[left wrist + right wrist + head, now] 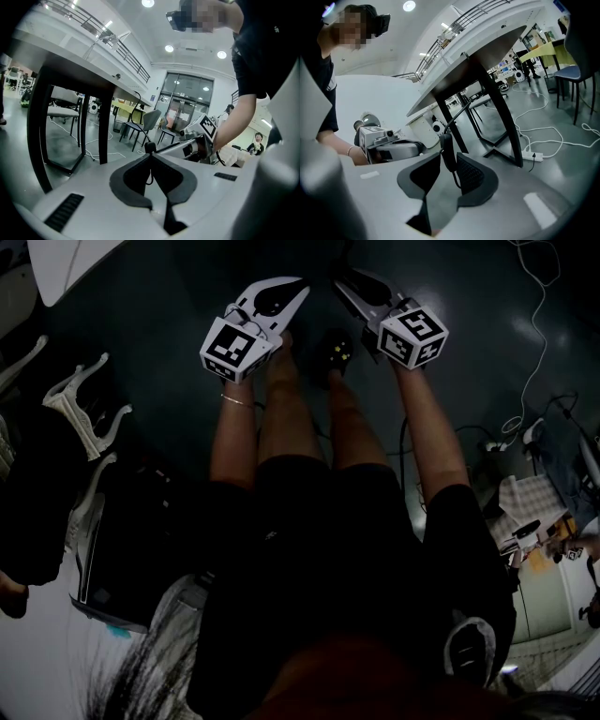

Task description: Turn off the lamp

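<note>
Switch (447, 149) clamped in R hand-held gripper (448, 153); L hand-held gripper (151, 153) pinches its cord (151, 171).

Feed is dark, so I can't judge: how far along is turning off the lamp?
Done: the left gripper is shut on the cord. In hand: the inline switch sits between the jaws of the right gripper; whether they press it is unclear. Remaining: toggling it. The lamp itself is out of view.
</note>
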`<action>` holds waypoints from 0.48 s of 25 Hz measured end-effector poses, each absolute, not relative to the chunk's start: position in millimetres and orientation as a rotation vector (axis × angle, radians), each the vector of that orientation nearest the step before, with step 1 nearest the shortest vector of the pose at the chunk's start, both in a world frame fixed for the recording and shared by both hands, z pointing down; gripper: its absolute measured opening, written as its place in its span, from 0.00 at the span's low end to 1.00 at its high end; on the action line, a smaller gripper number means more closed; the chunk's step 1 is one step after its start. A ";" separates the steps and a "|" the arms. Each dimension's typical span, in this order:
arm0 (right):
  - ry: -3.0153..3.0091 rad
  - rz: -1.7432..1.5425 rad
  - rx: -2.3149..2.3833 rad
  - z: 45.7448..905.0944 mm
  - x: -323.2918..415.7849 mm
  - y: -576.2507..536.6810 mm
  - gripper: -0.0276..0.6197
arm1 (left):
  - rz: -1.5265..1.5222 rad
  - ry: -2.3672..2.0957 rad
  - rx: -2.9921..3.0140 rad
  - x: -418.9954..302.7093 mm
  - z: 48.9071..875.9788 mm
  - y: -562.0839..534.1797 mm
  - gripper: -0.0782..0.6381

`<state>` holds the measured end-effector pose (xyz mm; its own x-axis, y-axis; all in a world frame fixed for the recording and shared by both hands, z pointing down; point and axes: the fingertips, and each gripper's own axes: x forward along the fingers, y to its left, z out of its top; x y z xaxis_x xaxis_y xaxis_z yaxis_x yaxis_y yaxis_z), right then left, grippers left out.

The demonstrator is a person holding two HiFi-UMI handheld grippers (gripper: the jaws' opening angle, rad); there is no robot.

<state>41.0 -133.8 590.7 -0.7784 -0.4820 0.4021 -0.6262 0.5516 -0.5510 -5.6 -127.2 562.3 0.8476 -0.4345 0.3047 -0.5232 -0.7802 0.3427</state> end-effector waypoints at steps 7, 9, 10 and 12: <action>-2.570 1.052 0.993 590.8 47.1 -137.7 0.17 | 0.297 -0.704 2.611 -5.6 560.9 -127.5 0.13; -2.572 1.052 1.007 589.9 48.2 -139.2 0.17 | 0.300 -0.700 2.613 -5.5 560.9 -127.3 0.13; -2.573 1.049 1.009 589.5 48.3 -139.7 0.17 | 0.300 -0.700 2.614 -5.5 561.0 -127.2 0.13; -2.579 1.045 1.013 588.2 48.4 -140.9 0.17 | 0.300 -0.701 2.614 -5.6 561.1 -127.4 0.13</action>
